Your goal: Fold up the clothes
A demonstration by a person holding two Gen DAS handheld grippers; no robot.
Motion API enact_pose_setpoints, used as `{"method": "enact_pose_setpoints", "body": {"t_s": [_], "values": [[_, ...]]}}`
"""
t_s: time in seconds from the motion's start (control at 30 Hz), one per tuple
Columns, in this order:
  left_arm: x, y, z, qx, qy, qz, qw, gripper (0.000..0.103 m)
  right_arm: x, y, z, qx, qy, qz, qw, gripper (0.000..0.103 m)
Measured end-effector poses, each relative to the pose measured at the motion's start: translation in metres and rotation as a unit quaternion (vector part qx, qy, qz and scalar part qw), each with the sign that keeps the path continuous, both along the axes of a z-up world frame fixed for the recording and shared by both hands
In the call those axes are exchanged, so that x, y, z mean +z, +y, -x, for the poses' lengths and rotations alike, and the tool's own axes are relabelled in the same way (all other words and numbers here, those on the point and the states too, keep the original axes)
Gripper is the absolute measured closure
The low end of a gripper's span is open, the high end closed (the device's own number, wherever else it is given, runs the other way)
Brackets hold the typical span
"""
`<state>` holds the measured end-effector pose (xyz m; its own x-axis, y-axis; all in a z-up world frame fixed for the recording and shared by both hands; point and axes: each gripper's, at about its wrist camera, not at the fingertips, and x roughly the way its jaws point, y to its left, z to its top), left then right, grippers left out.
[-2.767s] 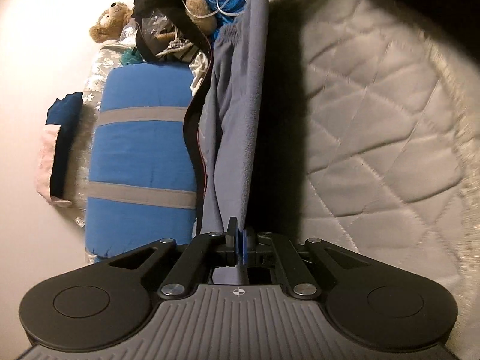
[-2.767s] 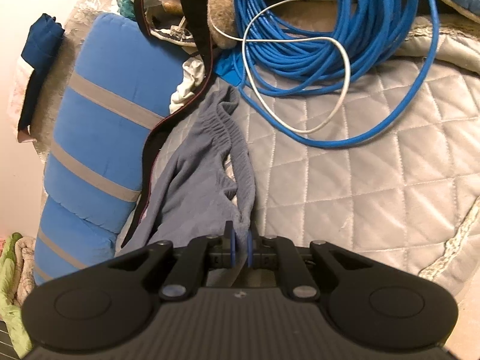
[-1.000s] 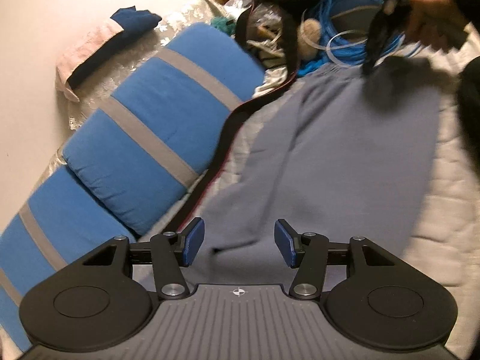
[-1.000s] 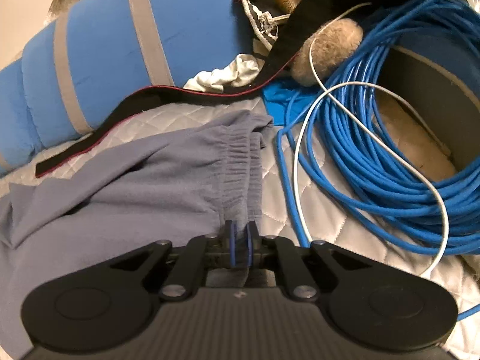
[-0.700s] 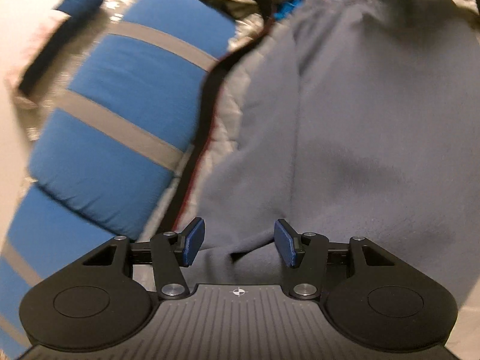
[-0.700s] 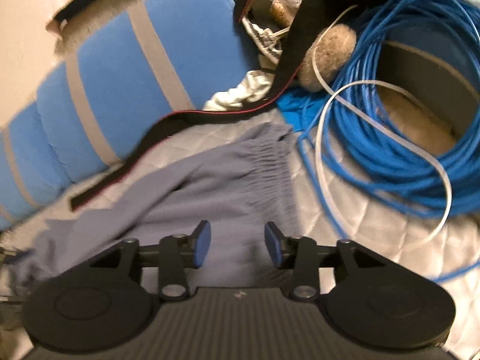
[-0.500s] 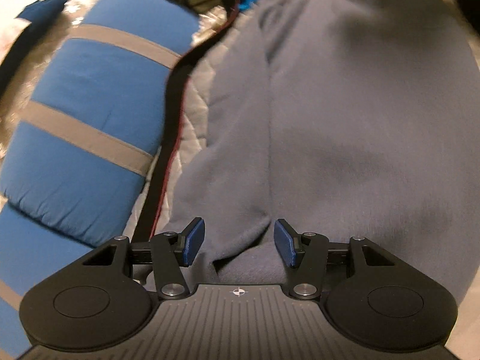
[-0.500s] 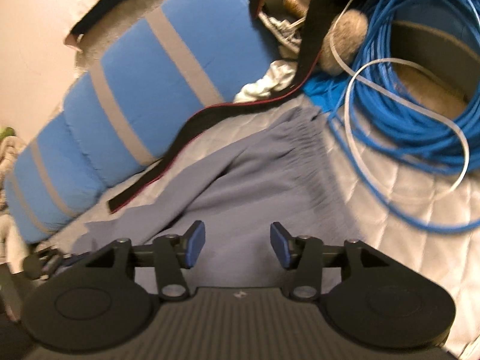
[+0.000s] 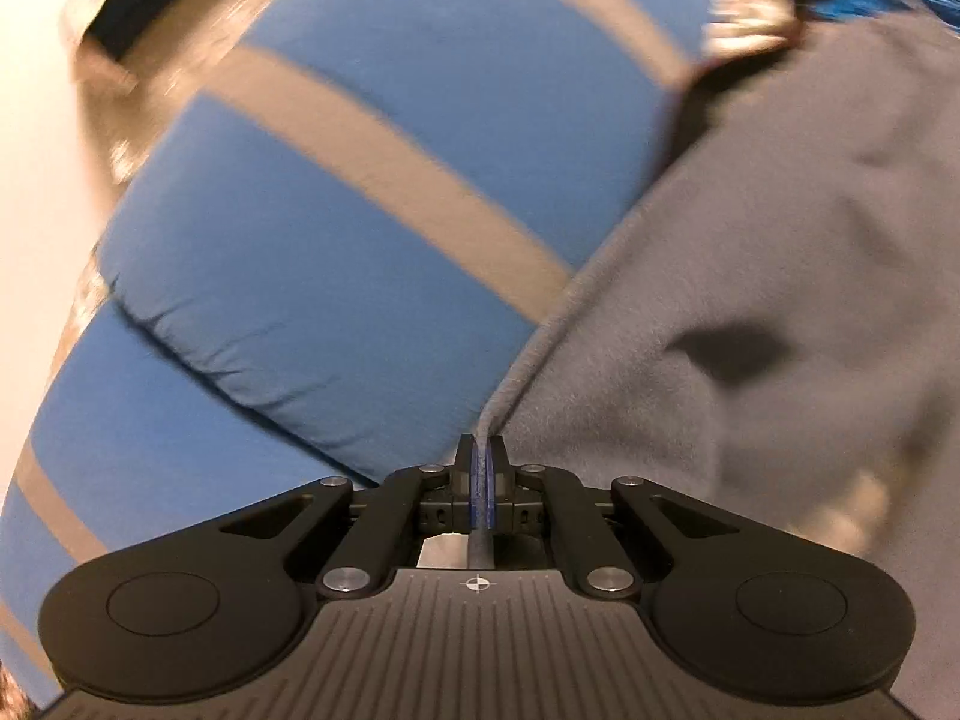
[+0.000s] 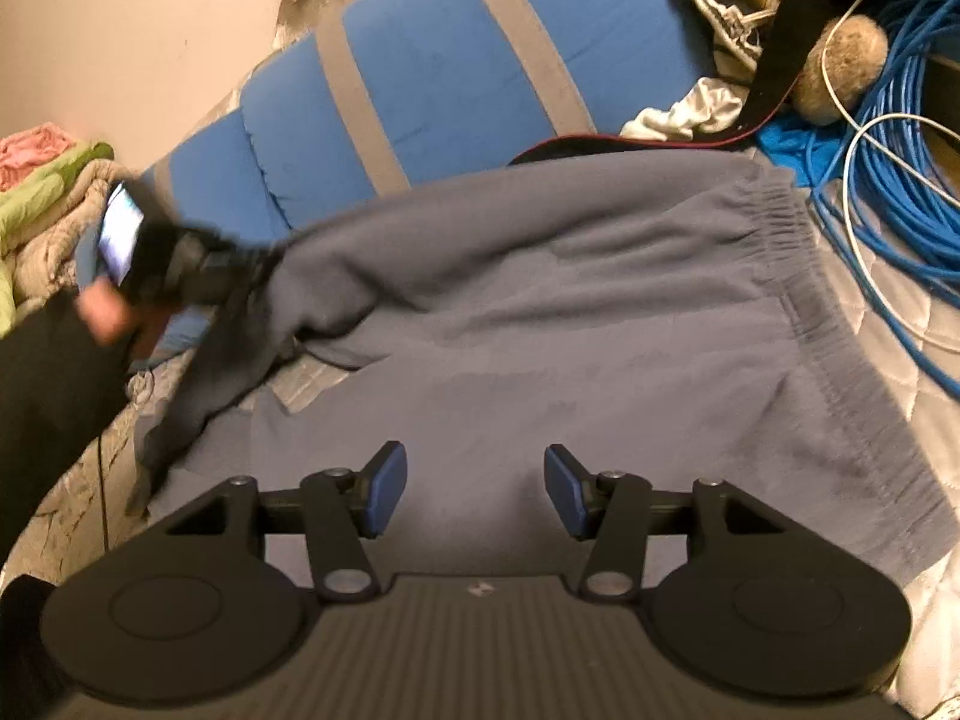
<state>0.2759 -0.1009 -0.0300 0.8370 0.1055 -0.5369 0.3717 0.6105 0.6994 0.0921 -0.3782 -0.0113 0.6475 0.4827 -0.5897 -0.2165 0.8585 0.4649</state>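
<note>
A grey fleece garment [image 10: 570, 348] with an elastic waistband [image 10: 780, 210] lies spread on the quilted bed. In the left wrist view my left gripper [image 9: 480, 450] is shut on the grey garment [image 9: 750, 300] at its edge, and the edge rises taut from the jaws beside the blue pillow. The right wrist view shows that same left gripper [image 10: 174, 264], blurred, held in a person's hand at the cloth's lifted left corner. My right gripper [image 10: 474, 492] hangs open over the middle of the garment with nothing between its pads.
A blue pillow [image 10: 450, 60] with grey stripes lies along the far side. A coil of blue cable [image 10: 888, 180] with a white cable, a black strap [image 10: 780, 48] and a plush toy [image 10: 846, 66] crowd the right. Green and pink cloth [image 10: 42, 180] is piled at the left.
The left gripper shut on the garment's edge and swung left toward the pillow, lifting that edge. The right gripper let go of the waistband, opened and drew back.
</note>
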Motion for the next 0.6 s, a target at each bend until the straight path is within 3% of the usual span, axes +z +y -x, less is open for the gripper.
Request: {"method": "enact_pose_setpoints", "body": {"t_s": [0.13, 0.17, 0.27, 0.37, 0.47, 0.6], "values": [[-0.023, 0.001, -0.031, 0.040, -0.016, -0.002, 0.9991, 0.095, -0.006, -0.002, 0.000, -0.009, 0.012, -0.006, 1.000, 0.038], [-0.031, 0.000, -0.033, 0.047, -0.012, -0.010, 0.9988, 0.089, -0.007, -0.003, 0.001, -0.013, 0.014, -0.006, 1.000, 0.038], [-0.050, -0.002, -0.028, 0.047, -0.023, -0.054, 0.9972, 0.053, -0.009, -0.007, 0.001, -0.020, 0.019, -0.003, 1.000, 0.038], [-0.044, 0.008, -0.011, 0.034, -0.018, -0.017, 0.9991, 0.033, -0.008, -0.009, 0.003, -0.022, 0.021, 0.004, 1.000, 0.037], [-0.027, 0.014, 0.002, 0.029, -0.007, 0.026, 0.9992, 0.032, -0.006, -0.008, 0.007, -0.022, 0.019, 0.010, 1.000, 0.036], [0.000, 0.021, 0.041, 0.008, -0.003, 0.052, 0.9986, 0.031, 0.003, -0.007, 0.018, -0.023, 0.004, 0.027, 0.999, 0.030]]}}
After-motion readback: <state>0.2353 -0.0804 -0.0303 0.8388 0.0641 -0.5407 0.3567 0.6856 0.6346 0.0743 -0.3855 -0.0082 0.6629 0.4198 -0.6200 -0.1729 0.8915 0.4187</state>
